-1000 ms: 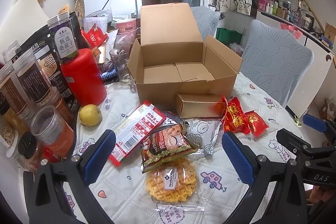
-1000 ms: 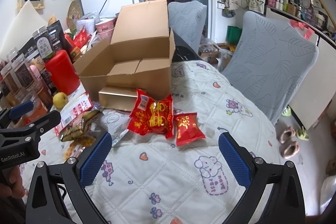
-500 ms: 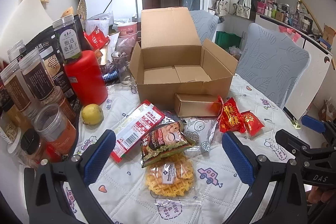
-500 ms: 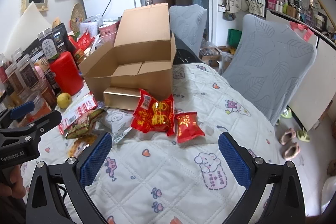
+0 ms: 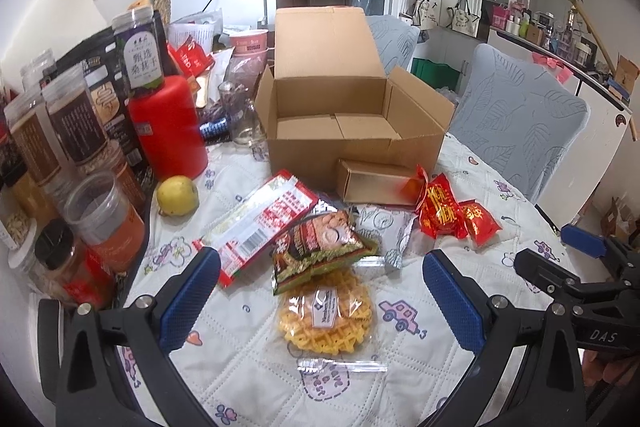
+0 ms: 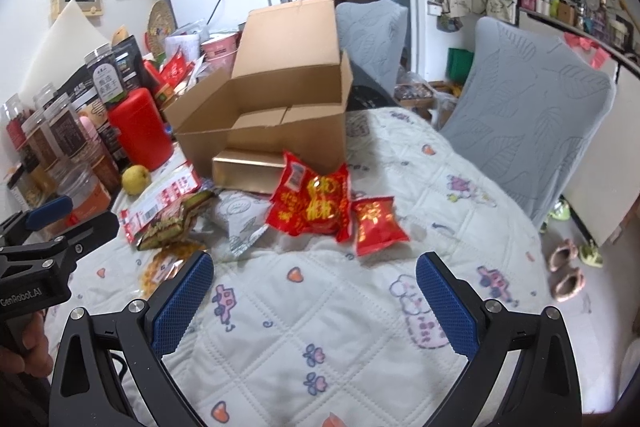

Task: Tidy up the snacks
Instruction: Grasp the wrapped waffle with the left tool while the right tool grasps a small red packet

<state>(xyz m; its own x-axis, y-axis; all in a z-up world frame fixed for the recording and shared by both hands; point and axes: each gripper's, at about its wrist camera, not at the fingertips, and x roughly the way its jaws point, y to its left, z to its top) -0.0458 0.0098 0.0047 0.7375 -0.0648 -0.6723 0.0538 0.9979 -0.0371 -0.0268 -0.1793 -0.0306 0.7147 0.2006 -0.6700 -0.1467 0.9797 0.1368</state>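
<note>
An open, empty cardboard box (image 5: 348, 131) stands on the quilted table (image 5: 248, 367), with a gold carton (image 5: 376, 181) against its front. Before it lie a red-white long packet (image 5: 260, 227), a brown snack bag (image 5: 320, 247), a waffle packet (image 5: 326, 315), a grey-white pouch (image 5: 384, 231) and two red packets (image 5: 440, 211). My left gripper (image 5: 320, 291) hovers open over the waffle packet, holding nothing. My right gripper (image 6: 314, 291) is open and empty, a little short of the large red packet (image 6: 312, 203) and the small red packet (image 6: 376, 223); the box (image 6: 272, 131) is behind them.
Jars (image 5: 76, 131), a red canister (image 5: 166, 127) and a yellow fruit (image 5: 177, 195) crowd the table's left side. Two grey-covered chairs (image 6: 532, 115) stand behind and to the right. The table edge falls away at right, with slippers (image 6: 564, 267) on the floor.
Both grippers have drifted slightly, the left one back a little from the box. They stay open, and none of the snacks has moved.
</note>
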